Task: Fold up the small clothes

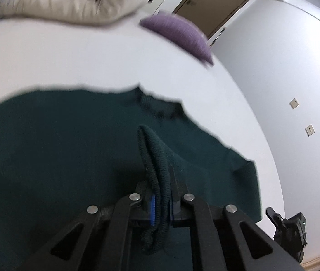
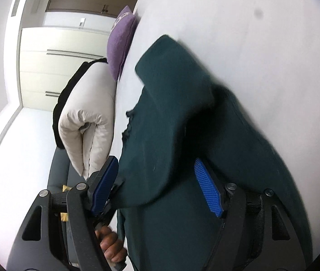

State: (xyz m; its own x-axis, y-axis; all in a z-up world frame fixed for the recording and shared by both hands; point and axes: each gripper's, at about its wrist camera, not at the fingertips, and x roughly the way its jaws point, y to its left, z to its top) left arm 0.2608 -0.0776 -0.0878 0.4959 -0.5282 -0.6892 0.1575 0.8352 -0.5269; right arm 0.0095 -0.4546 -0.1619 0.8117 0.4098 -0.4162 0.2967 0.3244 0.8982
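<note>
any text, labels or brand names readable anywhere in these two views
None can be read.
Dark green sweater: no tag or print visible.
Purple cushion: plain.
Cream folded duvet: plain.
Wall plates: no legible markings.
Left gripper and right gripper: no branding visible.

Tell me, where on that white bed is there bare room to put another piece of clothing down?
Bare sheet lies between the green sweater and the cream duvet and purple cushion. A narrower strip runs between the sweater and the wall. Near both grippers it is crowded: the left gripper pinches the sweater.
</note>
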